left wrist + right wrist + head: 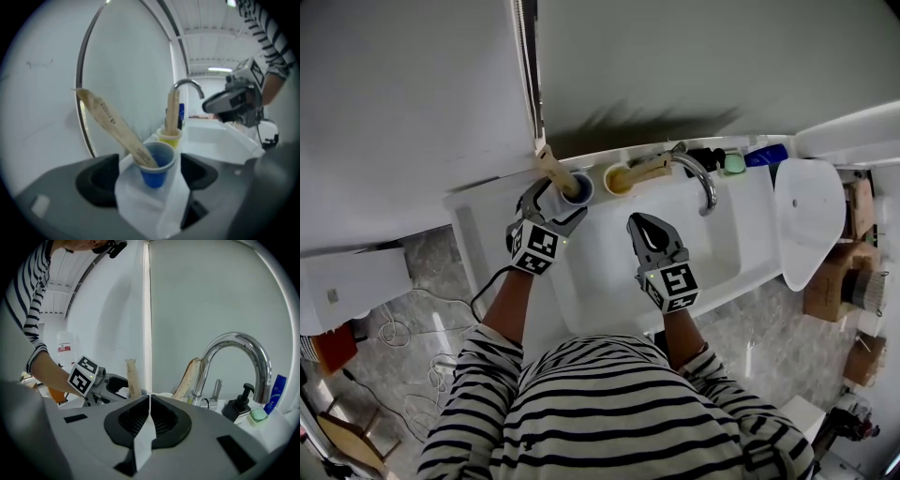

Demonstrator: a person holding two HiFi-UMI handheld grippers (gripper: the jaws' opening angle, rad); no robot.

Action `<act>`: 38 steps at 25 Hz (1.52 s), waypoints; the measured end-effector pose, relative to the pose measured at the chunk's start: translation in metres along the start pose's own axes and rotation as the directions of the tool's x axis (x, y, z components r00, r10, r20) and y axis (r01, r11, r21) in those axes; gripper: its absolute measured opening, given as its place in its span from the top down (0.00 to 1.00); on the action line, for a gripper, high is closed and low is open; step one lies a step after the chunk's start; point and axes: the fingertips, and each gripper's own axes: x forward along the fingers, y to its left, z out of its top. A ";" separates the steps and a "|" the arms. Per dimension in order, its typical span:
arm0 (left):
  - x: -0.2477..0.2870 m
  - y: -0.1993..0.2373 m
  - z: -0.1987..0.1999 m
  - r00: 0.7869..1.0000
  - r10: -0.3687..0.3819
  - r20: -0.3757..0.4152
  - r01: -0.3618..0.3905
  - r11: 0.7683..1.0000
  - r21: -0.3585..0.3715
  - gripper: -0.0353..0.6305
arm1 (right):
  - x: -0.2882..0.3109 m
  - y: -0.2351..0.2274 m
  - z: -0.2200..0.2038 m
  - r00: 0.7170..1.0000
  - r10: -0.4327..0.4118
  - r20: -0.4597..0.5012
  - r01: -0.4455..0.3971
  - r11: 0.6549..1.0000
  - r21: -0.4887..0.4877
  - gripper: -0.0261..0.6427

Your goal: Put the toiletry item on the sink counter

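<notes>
White sink counter (478, 217), back-left of the basin. Blue cup (154, 165) with its paper-wrapped stick (112, 125) stands upright on it, just beside the yellow cup (619, 178). My left gripper (555, 202): jaws wide, one each side of the blue cup, pads clear of it. Right gripper (643, 223): jaws together, empty, over the basin. Judgement: placement looks done. Withdraw left straight back; avoid clipping the cup wall or the leaning stick.
</notes>
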 end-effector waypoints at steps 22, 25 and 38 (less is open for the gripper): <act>-0.133 -0.048 0.097 0.957 0.019 0.290 0.001 0.998 -0.067 0.43 | -0.084 0.048 0.044 0.991 -0.002 0.136 0.011 0.997 -0.070 0.94; -0.152 -0.065 0.106 0.948 -0.011 0.319 0.022 0.999 -0.034 0.53 | -0.096 0.057 0.045 0.988 0.006 0.152 0.005 0.997 -0.071 0.94; -0.205 -0.111 0.127 0.911 -0.068 0.406 0.063 0.998 0.025 0.94 | -0.136 0.086 0.055 0.977 0.019 0.214 -0.003 0.997 -0.075 0.94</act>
